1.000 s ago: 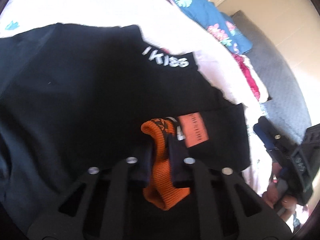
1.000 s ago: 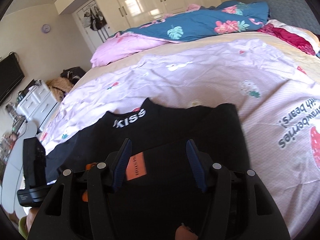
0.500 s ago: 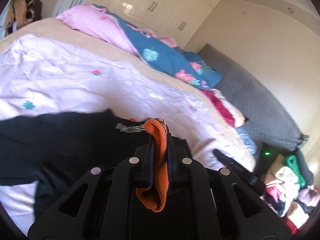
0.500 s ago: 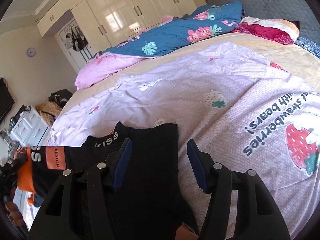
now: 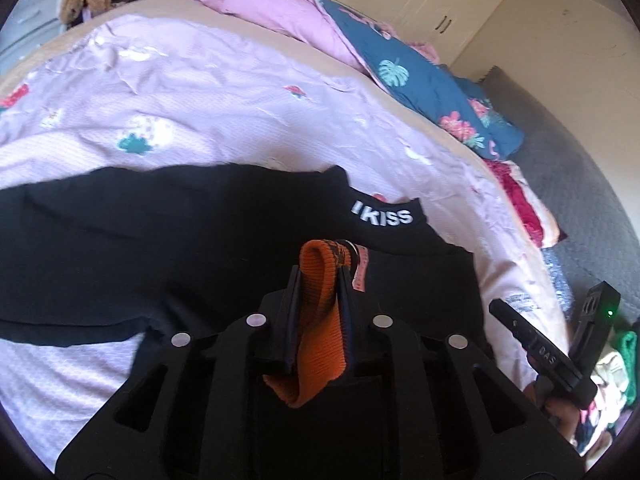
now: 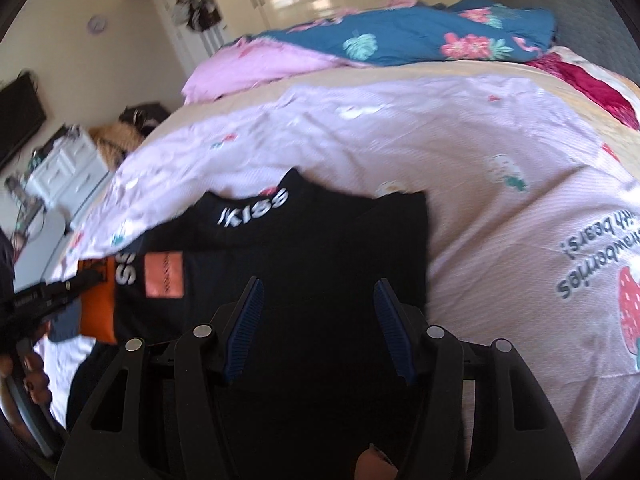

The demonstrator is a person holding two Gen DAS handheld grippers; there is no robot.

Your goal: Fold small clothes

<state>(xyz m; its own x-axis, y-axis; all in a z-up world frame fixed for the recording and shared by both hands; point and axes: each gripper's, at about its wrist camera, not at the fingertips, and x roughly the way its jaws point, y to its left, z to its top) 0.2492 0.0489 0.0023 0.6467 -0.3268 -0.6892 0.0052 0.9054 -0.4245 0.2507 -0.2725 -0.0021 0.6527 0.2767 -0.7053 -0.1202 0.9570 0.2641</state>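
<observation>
Pinching orange cuff (image 5: pixel 320 312), bedspread (image 5: pixel 224 92) beyond

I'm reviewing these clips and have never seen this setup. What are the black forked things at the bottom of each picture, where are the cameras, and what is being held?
No robot here: a person holds a two-finger gripper in each hand, and each carries a fisheye camera looking along its fingers. In the left wrist view, the left gripper is shut on the orange cuff of a black garment printed "KISS", which lies on a pink strawberry-print bedspread. In the right wrist view, the right gripper hangs over the same garment, open and empty. A blue floral quilt is bunched at the bed's far side.
</observation>
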